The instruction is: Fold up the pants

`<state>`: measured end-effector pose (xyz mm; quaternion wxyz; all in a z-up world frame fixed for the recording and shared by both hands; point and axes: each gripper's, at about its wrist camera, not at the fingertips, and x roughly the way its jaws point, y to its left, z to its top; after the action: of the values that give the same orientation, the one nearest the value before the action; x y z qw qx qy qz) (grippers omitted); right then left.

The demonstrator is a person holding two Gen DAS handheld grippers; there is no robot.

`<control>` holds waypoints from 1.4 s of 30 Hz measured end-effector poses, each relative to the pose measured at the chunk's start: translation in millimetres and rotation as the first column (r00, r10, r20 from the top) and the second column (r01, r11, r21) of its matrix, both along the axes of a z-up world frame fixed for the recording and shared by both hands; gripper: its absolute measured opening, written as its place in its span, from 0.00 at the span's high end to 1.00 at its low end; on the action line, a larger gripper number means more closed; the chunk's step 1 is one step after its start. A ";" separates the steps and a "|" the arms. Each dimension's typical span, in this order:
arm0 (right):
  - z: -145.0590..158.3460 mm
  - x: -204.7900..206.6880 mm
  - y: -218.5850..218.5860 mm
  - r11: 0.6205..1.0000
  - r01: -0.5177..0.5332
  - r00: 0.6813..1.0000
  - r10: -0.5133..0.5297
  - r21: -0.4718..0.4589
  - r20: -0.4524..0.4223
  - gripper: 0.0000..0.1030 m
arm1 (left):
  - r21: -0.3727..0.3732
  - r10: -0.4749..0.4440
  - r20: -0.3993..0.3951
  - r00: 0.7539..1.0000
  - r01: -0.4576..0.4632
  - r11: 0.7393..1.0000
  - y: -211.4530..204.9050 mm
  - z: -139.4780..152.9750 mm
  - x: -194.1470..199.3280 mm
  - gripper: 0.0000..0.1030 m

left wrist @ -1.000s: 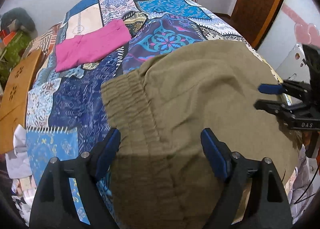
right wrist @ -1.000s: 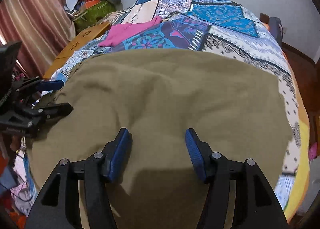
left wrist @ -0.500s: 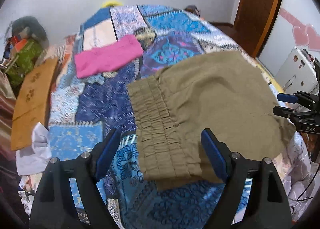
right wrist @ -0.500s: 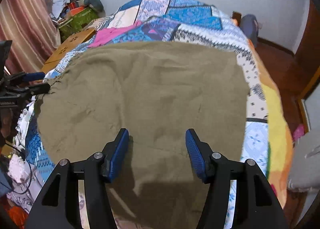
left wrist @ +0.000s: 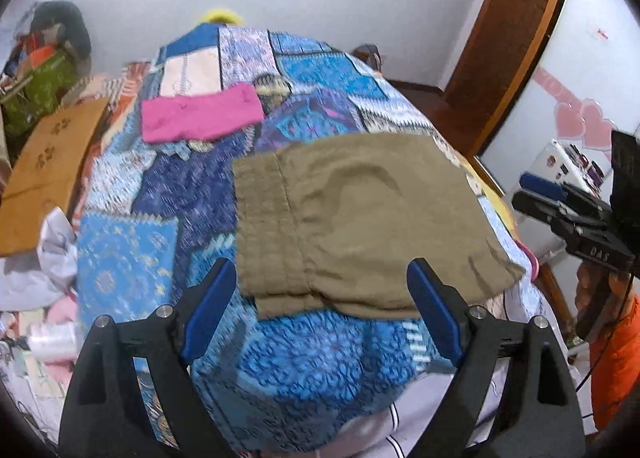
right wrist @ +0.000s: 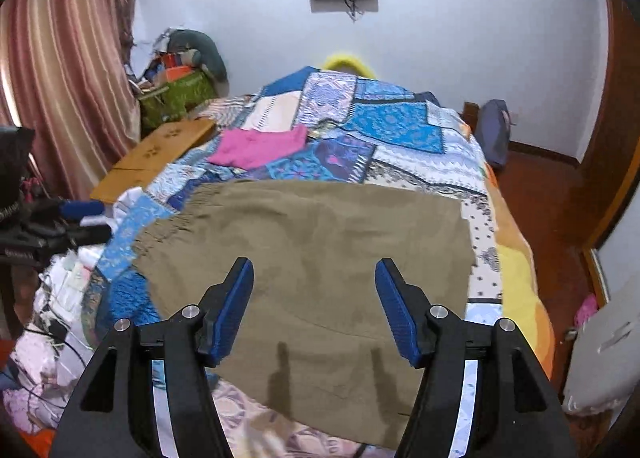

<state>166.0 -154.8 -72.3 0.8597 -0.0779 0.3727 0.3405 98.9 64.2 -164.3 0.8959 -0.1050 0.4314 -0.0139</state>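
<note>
Lying beyond spread fingers (right wrist: 236, 306): pants (right wrist: 320, 258).

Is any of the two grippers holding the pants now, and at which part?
Nothing is held. The left gripper and right gripper are both open above the olive pants, which lie on the bed.

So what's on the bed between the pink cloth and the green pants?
Nothing but the patchwork bedspread. In the left wrist view, the pink cloth and the pants lie apart, with only bare blue quilt between them.
</note>
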 end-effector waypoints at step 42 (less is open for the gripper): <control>-75.1 3.5 35.3 0.995 -0.092 0.972 0.081 -0.040 -0.222 0.38 | 0.094 0.115 -0.013 0.993 -0.114 0.989 -5.4 -47.4 58.6 0.65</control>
<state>169.5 -119.5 -147.4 0.7953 -0.0775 0.4702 0.3747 157.5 58.8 -211.7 0.8952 -0.0880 0.4330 0.0585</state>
